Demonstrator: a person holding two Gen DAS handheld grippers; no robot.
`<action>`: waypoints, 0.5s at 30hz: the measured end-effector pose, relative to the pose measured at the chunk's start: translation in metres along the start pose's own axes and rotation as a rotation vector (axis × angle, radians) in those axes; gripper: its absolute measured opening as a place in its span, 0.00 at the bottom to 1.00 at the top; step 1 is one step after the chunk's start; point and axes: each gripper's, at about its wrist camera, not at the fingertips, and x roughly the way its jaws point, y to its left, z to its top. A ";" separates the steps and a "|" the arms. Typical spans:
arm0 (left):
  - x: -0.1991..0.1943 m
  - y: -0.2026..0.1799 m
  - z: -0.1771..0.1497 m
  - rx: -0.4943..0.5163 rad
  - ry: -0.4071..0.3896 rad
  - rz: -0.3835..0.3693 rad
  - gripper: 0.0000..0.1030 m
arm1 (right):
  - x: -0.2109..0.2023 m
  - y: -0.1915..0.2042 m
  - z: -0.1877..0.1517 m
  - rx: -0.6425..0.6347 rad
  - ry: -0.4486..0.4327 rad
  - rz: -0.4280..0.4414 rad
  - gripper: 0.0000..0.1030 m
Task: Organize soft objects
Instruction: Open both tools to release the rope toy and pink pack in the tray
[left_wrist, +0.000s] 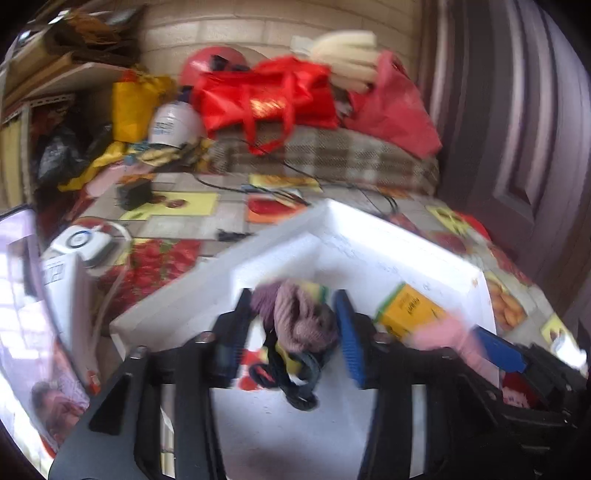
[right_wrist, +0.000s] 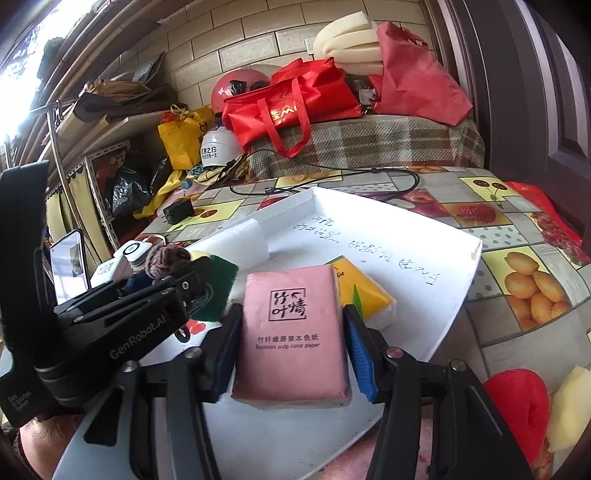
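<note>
A pink tissue pack (right_wrist: 293, 339) printed with black characters is lying flat in the white foam tray (right_wrist: 443, 266), with a yellow tissue pack (right_wrist: 364, 291) resting just behind it. A mauve knitted bundle (left_wrist: 301, 317) is sitting at the tray's left edge, beside a green-faced sponge (right_wrist: 216, 288)

Left view motion-blurred; right view sharp, window glare top-left; fisheye edges.

A cluttered home storage corner. Ahead of the grippers a fruit-print tablecloth (right_wrist: 517, 236) covers the table; beyond it red bags (right_wrist: 291, 99), a helmet (right_wrist: 229, 88) and foam pieces (right_wrist: 351, 44) crowd a tiled wall (right_wrist: 240, 44), with metal shelving (right_wrist: 103, 155) to the left.
</note>
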 end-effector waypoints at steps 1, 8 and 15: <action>-0.006 0.008 0.000 -0.039 -0.033 0.004 0.84 | -0.001 -0.002 0.000 0.013 -0.007 -0.004 0.78; -0.026 0.017 -0.002 -0.081 -0.138 0.013 1.00 | -0.010 -0.001 0.000 0.014 -0.053 -0.013 1.00; -0.031 0.018 -0.004 -0.074 -0.152 0.013 1.00 | -0.016 0.005 -0.001 -0.025 -0.093 -0.034 1.00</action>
